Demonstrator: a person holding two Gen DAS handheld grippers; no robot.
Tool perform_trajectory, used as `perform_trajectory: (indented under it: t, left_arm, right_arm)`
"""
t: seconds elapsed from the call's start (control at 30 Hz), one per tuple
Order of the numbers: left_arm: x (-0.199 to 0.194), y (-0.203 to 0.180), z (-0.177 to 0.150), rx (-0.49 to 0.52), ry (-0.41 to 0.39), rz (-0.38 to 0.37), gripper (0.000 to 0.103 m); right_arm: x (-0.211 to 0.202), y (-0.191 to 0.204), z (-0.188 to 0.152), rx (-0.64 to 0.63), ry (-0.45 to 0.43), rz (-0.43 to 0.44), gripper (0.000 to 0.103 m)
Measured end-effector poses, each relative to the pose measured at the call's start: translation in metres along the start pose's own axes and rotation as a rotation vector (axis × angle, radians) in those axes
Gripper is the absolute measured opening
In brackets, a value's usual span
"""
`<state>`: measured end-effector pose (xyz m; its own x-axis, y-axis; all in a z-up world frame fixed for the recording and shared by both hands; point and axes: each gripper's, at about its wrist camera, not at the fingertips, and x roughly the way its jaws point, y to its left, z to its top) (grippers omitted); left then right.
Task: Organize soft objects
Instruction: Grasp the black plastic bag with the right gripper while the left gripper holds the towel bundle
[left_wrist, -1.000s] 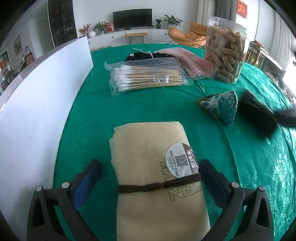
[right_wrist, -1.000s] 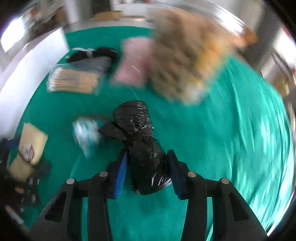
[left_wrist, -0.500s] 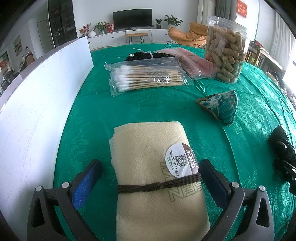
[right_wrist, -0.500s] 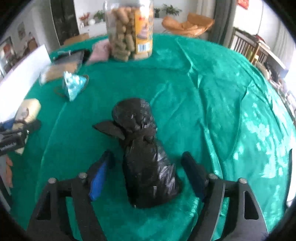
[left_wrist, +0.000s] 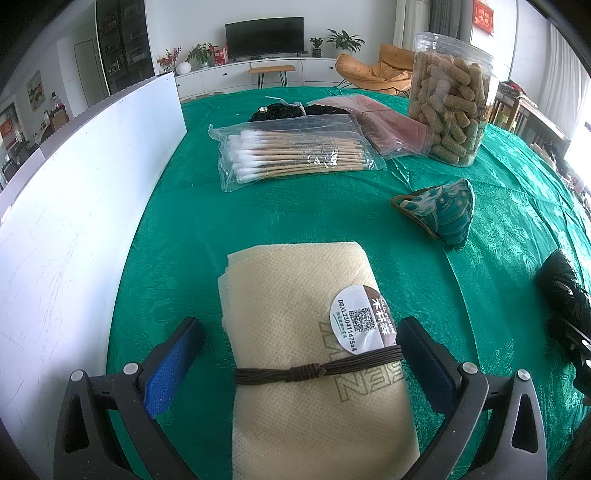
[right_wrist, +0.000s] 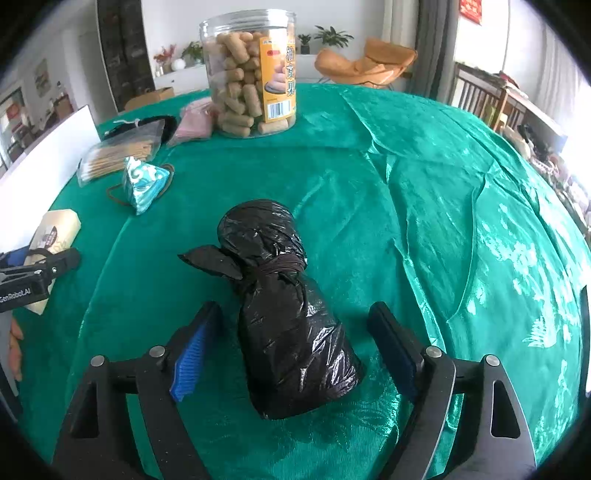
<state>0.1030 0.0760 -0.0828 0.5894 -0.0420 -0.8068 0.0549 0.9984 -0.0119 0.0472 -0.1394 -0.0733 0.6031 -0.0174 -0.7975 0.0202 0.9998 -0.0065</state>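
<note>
A folded beige cloth bundle tied with a brown cord lies on the green tablecloth between the fingers of my open left gripper; the right pad seems to touch it. A black plastic bag bundle, tied at its neck, lies on the cloth between the wide-open fingers of my right gripper, touching neither pad. It also shows at the right edge of the left wrist view. A teal patterned pouch lies between the two bundles, also in the right wrist view.
A bag of cotton swabs, a pink packet, a dark item and a clear snack jar stand at the far side. A white board lines the left edge. The tablecloth is wrinkled on the right.
My right gripper carried the black bag to the right, set it on the cloth and opened wide. The left gripper and the beige bundle have not moved.
</note>
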Motion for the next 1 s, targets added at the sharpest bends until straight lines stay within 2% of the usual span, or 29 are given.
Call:
perform_trajectory:
  t: [1.0]
  left_arm:
    - [-0.0010,-0.0010,-0.0005,-0.001,-0.001,0.001,0.103]
  right_arm:
    - [-0.0040,0.0012,-0.0016,0.001,-0.003,-0.001,0.084]
